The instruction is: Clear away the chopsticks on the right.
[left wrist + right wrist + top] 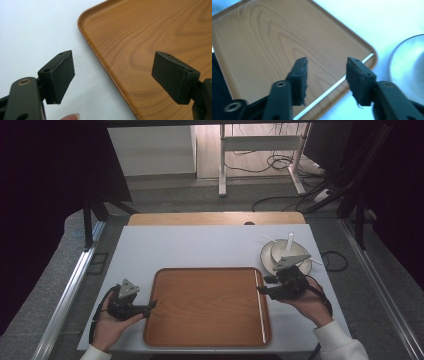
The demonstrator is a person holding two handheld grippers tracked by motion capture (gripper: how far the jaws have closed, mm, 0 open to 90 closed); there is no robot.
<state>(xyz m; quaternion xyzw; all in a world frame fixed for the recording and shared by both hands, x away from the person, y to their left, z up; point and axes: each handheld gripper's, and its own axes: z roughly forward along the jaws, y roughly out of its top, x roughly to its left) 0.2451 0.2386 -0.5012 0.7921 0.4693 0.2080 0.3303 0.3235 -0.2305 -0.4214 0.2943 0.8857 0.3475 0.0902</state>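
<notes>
A wooden tray (pixel 207 305) lies on the white table near the front edge. A thin white stick (pixel 260 305) lies inside the tray along its right rim. My left gripper (pixel 150 307) rests at the tray's left edge, and the left gripper view shows it open (pixel 112 75) with nothing between the pads, straddling the tray's rim (pixel 100 57). My right gripper (pixel 262 287) hovers over the tray's right rim. It is open (pixel 327 72), and nothing sits between the pads. The white stick (pixel 332 90) lies on the tray (pixel 262 37) below them.
A pale bowl on a plate (pixel 272 255) stands just right of the tray's far corner, with a white utensil (pixel 289 242) sticking up from it; its rim shows beside the right gripper (pixel 407 65). The table top (pixel 200 245) extends beyond the tray. Cables and desk legs lie on the floor behind.
</notes>
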